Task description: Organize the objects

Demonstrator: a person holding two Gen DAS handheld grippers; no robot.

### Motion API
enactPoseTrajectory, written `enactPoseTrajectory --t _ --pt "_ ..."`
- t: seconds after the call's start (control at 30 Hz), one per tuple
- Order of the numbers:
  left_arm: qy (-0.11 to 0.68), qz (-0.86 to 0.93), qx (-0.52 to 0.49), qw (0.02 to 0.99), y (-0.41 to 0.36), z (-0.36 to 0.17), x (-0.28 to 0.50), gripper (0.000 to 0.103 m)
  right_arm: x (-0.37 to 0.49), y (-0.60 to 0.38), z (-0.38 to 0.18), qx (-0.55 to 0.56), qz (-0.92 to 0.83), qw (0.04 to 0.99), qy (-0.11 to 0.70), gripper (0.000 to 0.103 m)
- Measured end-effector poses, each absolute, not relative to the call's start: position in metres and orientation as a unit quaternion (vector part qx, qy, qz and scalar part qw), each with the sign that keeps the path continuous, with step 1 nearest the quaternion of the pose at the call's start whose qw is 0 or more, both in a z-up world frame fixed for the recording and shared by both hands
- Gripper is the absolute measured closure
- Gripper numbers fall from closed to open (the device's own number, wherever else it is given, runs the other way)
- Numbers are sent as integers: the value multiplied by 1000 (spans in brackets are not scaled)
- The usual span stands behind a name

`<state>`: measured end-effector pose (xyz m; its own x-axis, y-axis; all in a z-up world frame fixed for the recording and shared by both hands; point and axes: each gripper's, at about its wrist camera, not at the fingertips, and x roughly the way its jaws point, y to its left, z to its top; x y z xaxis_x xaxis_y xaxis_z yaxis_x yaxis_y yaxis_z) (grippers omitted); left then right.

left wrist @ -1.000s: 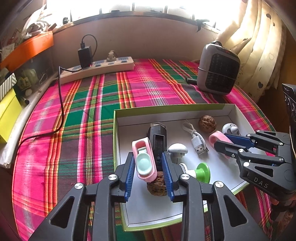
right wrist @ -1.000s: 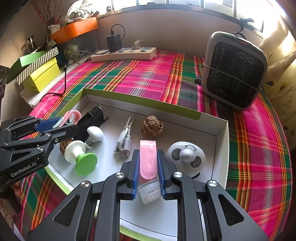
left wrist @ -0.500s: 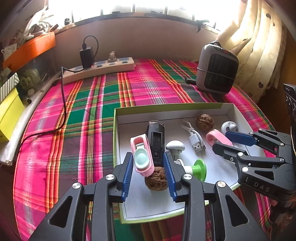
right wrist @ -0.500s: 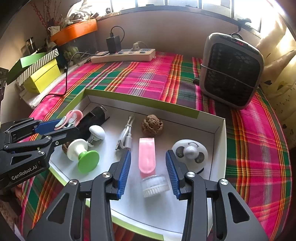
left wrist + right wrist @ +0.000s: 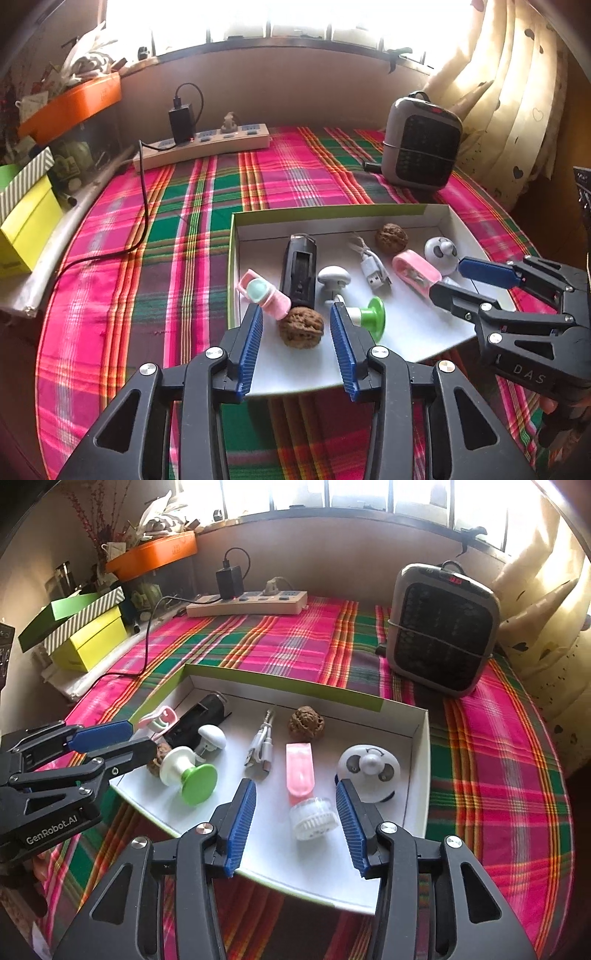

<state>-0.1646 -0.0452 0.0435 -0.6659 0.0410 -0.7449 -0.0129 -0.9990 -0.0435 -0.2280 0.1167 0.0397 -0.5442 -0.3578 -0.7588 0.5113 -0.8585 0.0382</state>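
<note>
A white box with green rim (image 5: 328, 212) (image 5: 280, 681) holds several small items. My left gripper (image 5: 296, 325) is open and empty above the box's near left part, over a walnut (image 5: 301, 326). A pink clip with a mint pad (image 5: 262, 297) lies at the box's left wall, just ahead of my left finger. My right gripper (image 5: 295, 805) is open and empty, astride a pink brush with a white bristle head (image 5: 303, 779). A second walnut (image 5: 306, 722), a white USB cable (image 5: 258, 747), a black device (image 5: 300, 267) and a green-and-white knob (image 5: 188, 771) also lie inside.
A grey heater (image 5: 443, 627) stands at the back right on the plaid cloth. A power strip (image 5: 247, 603) with a black charger lies along the back wall. Yellow and green boxes (image 5: 85, 631) sit at the left. A white round fan toy (image 5: 369, 771) lies in the box's right corner.
Both grippers opened and pulled back. The left one let go of the pink clip, which now lies in the box. The right one let go of the pink brush.
</note>
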Motion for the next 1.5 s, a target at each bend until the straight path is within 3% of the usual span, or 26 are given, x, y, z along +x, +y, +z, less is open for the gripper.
enactPoseTrajectory --t 0.63,1.23,1.37,1.5 --pt "-17 916 -401 9 -25 48 -115 67 -181 133 50 393 -886 237 75 56" --pt "-17 905 -425 -22 -13 17 -86 67 -147 148 23 418 -881 212 65 55" --pt "-8 905 -423 -29 -11 13 -81 67 -142 151 17 426 -878 208 64 46" --pt "-12 906 -421 -34 -13 12 -77 67 -138 152 13 431 -877 204 68 46"
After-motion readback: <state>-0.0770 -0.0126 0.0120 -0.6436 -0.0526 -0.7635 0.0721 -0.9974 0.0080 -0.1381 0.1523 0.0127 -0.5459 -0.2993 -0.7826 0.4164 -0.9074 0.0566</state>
